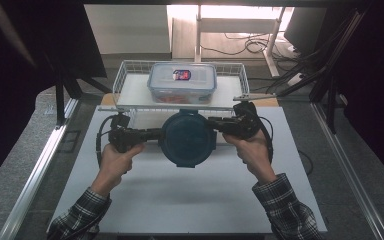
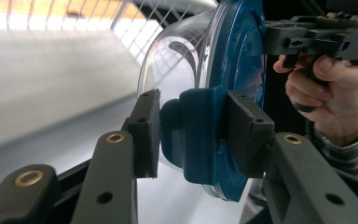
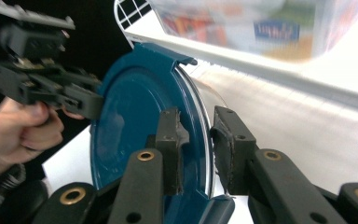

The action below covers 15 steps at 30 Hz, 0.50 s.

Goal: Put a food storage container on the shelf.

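Right tool astride container rim; contact unclear

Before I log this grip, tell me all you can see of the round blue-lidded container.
The round container has a clear, plastic-looking bowl and a dark blue lid with latch tabs at its rim. It is in front of the white wire basket. The left gripper clamps one latch tab; the right gripper straddles the opposite rim, one pad on the lid. Nothing shows inside.
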Tool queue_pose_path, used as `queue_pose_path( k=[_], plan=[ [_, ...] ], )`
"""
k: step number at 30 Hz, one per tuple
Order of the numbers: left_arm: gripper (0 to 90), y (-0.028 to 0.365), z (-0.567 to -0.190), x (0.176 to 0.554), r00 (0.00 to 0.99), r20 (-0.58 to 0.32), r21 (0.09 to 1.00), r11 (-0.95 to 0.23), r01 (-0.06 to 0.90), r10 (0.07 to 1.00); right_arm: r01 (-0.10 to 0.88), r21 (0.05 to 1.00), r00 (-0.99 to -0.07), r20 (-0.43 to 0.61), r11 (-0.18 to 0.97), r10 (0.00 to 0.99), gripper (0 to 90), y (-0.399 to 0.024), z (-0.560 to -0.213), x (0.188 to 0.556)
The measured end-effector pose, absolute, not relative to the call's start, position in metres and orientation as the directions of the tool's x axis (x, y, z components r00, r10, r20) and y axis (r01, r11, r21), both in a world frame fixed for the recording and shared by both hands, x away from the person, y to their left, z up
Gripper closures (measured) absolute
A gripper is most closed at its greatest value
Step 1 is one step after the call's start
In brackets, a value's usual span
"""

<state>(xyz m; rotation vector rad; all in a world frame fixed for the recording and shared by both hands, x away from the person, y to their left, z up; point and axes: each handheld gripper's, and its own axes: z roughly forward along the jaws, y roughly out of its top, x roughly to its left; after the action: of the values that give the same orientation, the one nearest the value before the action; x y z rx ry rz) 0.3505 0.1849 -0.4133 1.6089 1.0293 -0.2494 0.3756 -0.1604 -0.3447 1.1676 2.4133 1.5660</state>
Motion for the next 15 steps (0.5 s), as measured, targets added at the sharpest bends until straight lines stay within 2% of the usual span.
queue_pose_path(
  k=[6, 15],
  plan=[
    [58.6, 0.184, -0.425, 0.355, 0.594, -0.645, 0.686, 0.023, 0.727, 0.480, 0.586, 0.780, -0.709, 0.363, 0.219, 0.604, 72.7, -0.160, -0.362, 0.382],
    [58.5, 0.181, -0.404, 0.347, 0.627, -0.621, 0.717, 0.016, 0.697, 0.470, 0.539, 0.810, -0.732, 0.316, 0.230, 0.603, 73.1, -0.164, -0.342, 0.368]
  ],
)
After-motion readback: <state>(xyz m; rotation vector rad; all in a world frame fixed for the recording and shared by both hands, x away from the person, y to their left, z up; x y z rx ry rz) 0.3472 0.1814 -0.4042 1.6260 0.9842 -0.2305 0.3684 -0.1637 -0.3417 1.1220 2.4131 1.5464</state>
